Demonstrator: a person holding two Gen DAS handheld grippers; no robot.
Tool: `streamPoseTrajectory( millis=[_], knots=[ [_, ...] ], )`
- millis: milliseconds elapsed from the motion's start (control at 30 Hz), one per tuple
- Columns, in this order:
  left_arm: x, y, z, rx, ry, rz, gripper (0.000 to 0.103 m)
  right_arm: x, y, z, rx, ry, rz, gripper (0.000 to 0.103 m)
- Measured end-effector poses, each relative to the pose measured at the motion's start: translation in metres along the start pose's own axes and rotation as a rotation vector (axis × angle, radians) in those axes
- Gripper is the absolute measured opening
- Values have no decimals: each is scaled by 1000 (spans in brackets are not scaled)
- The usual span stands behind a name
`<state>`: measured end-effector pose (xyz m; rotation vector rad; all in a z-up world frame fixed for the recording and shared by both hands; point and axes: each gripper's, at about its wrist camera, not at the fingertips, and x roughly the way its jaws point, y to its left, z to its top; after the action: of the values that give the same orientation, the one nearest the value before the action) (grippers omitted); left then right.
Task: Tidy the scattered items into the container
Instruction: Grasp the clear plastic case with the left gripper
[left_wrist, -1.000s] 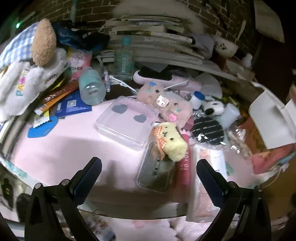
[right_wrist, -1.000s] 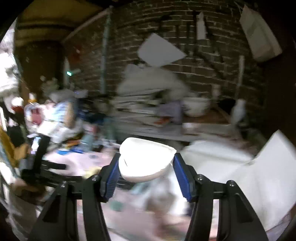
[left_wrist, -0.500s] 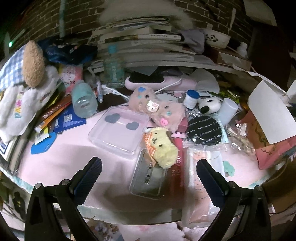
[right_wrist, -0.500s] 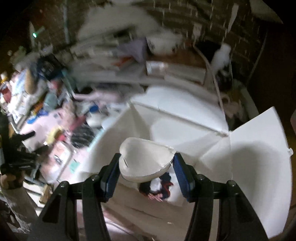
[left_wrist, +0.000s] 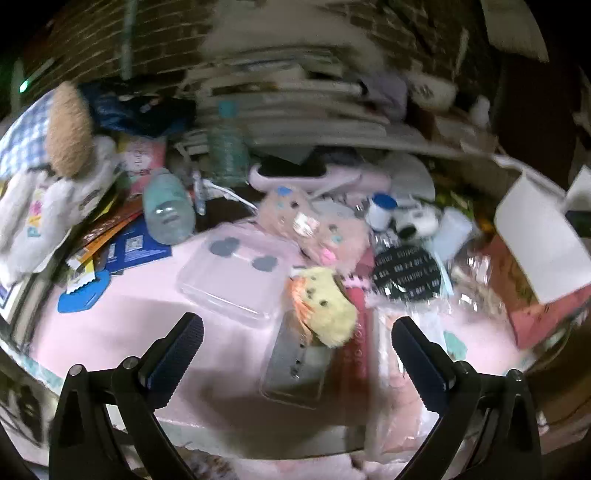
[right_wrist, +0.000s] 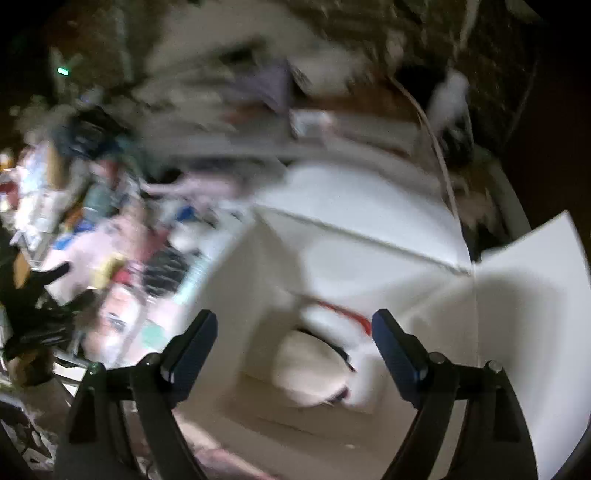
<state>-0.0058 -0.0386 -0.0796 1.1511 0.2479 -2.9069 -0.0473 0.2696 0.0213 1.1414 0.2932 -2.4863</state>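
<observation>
Right wrist view: right tool (right_wrist: 294, 341) spread wide, nothing between its fingers, poised over the open white box (right_wrist: 369, 236). A cream round pad (right_wrist: 308, 371) lies on the box floor, against other white items too blurred to identify. Left wrist view: left tool (left_wrist: 295, 345) also wide and empty, above the pink table (left_wrist: 122, 328). Just ahead, a yellow plush (left_wrist: 327, 312) rests on a grey flat case (left_wrist: 299, 363), beside a clear lid (left_wrist: 236, 273).

Fuzzy yellow plush toy (left_wrist: 327, 306); matt white box (right_wrist: 369, 236).
</observation>
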Motion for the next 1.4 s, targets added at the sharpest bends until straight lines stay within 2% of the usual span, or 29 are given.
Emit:
streamPoseTrajectory(
  millis=[100,133,200,300,400,433,467,600,667,800,900,933,1000,1033,1133,1400],
  knots=[
    [3,15,-1,-66,-15,-42,102,-22,25,-5,-68,-161,82,84],
    [5,18,-2,-69,-14,-32,102,-28,35,-9,-87,-213,128,84],
    [10,19,-2,-60,-14,-5,102,-30,54,-15,-110,-257,201,84],
    [14,25,2,-74,-34,17,99,-18,84,-29,-123,-276,372,84],
    [19,31,9,-47,-42,72,98,3,109,-45,-131,-265,475,85],
    [22,32,12,-16,-39,104,97,5,118,-50,-143,-292,470,85],
    [24,34,14,10,-41,115,95,3,129,-59,-177,-360,427,85],
    [32,40,22,147,-32,67,94,-1,153,-77,-246,-420,447,85],
    [37,41,26,209,-17,38,94,0,160,-78,-271,-418,451,85],
    [43,46,33,257,-4,-67,94,5,166,-79,-291,-415,433,85],
    [47,43,35,297,2,-94,94,17,168,-79,-285,-385,440,85],
    [48,43,35,303,9,-102,92,22,169,-80,-283,-375,431,85],
    [51,41,35,312,19,-124,78,31,170,-83,-277,-359,425,85],
    [53,41,34,316,30,-128,71,37,171,-85,-270,-343,426,85],
    [61,39,31,343,64,-108,71,50,170,-88,-247,-309,434,85],
    [64,43,30,319,60,-134,70,67,166,-90,-222,-293,399,85]
  ],
)
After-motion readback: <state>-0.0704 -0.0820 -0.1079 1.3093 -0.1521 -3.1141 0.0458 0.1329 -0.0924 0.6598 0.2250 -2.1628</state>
